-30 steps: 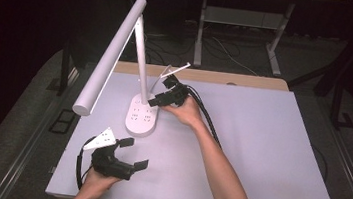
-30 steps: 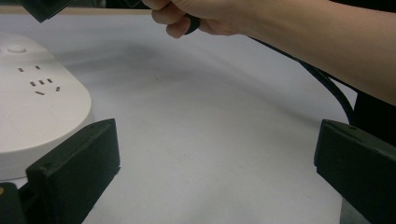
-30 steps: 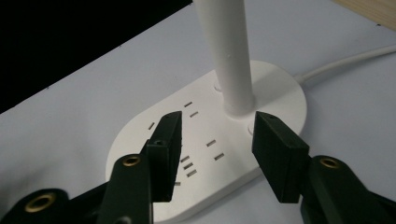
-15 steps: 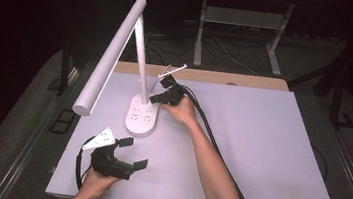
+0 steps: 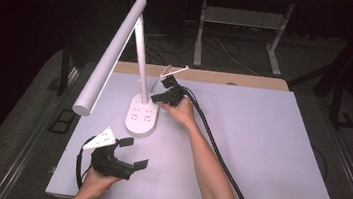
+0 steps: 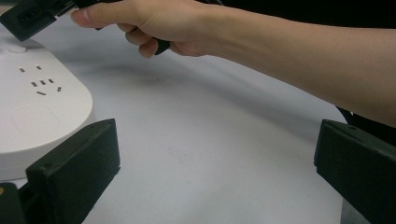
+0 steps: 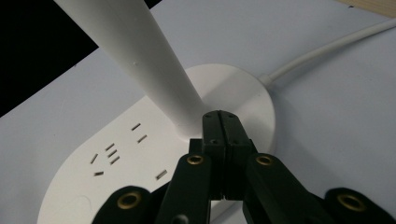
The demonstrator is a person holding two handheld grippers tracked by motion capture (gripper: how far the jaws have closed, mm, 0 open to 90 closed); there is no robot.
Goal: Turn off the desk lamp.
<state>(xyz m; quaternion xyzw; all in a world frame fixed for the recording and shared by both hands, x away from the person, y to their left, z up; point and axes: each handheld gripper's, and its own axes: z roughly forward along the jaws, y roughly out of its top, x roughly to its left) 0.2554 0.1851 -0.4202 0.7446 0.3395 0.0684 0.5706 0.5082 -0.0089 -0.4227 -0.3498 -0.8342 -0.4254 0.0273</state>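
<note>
From the high view, a white desk lamp [image 5: 119, 53] stands at the rear left of a grey table [image 5: 268, 155]; its oval base [image 5: 142, 117] carries socket slots, and its long head slopes forward and down toward the left edge. The right gripper [image 5: 160, 96] sits at the foot of the lamp's stem, tips touching or all but touching the base beside the column; the right hand [image 5: 180, 111] is behind it, a black cable [image 5: 214, 149] trailing back along the forearm. The left gripper [image 5: 135, 154] rests low at the front left, well apart from the lamp, jaws spread wide and nothing between them.

In the left gripper view, the two black jaws stand far apart over bare table; the lamp base [image 6: 42, 112] lies just beyond the left jaw, and the right hand [image 6: 154, 21] crosses above.

In the right gripper view, the jaws are pressed together — no gap, nothing held; their tips meet the base [image 7: 140, 154] where the stem [image 7: 140, 60] rises, the stem running up and away to the left. A white cord [image 7: 327, 49] leaves the base's far rim.

The right gripper is plainly the nearer one; the closed tips look set to press a control at the stem's foot — though no button can be made out. No containers are on the table.
</note>
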